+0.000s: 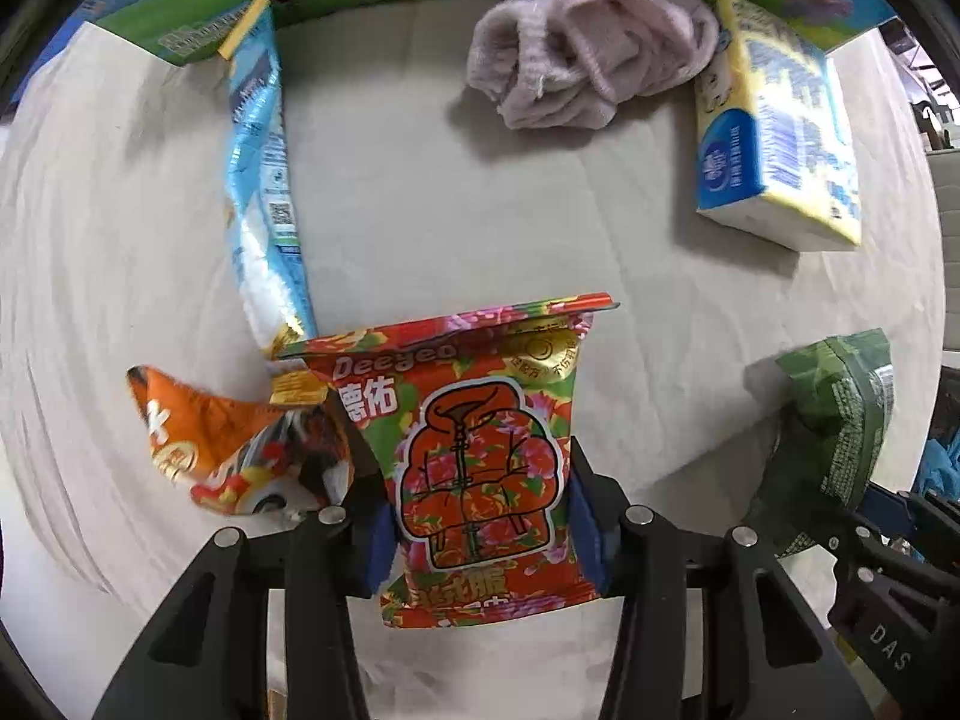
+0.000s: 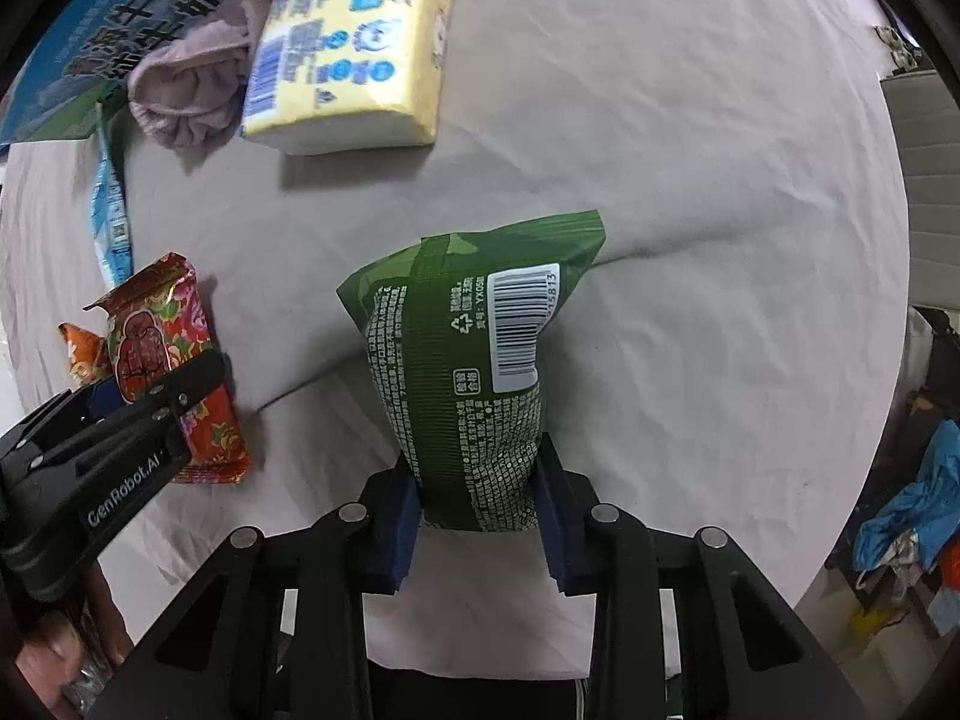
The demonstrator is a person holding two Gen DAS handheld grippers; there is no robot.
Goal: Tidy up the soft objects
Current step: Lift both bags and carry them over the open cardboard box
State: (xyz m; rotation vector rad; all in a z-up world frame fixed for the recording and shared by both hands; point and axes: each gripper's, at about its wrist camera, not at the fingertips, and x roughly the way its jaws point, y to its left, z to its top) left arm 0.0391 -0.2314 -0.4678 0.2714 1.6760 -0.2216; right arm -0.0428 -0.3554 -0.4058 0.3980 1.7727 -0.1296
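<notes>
The left tongs [image 1: 480,516] are clamped on the lower half of a red floral packet [image 1: 480,456], blue pads pressing both of its side edges, and the packet stands nearly upright at the centre of the left wrist view with its sealed top edge toward 12 o'clock. Touching that packet at 9 o'clock lies a crumpled orange snack bag [image 1: 234,450], and from about 10 o'clock a long light-blue packet [image 1: 264,180] runs up toward 11 o'clock, its lower end meeting the floral packet's top corner. At 12 o'clock a bunched pinkish-grey cloth [image 1: 576,54] sits just beside a yellow-and-blue tissue pack [image 1: 774,126] at 1 o'clock; both lie near a printed green-and-blue carton [image 1: 198,30] along the far edge. Everything rests on a worktop [image 1: 480,210] covered in pale wrinkled fabric. The right tongs [image 2: 477,516] are clamped on the bottom end of a green packet [image 2: 462,372], which rises toward 12 o'clock in the right wrist view with its barcode facing the camera. From the left wrist view the green packet appears at 3 o'clock, well apart from the floral packet. In the right wrist view the left tongs and their packet show at 9 o'clock.
</notes>
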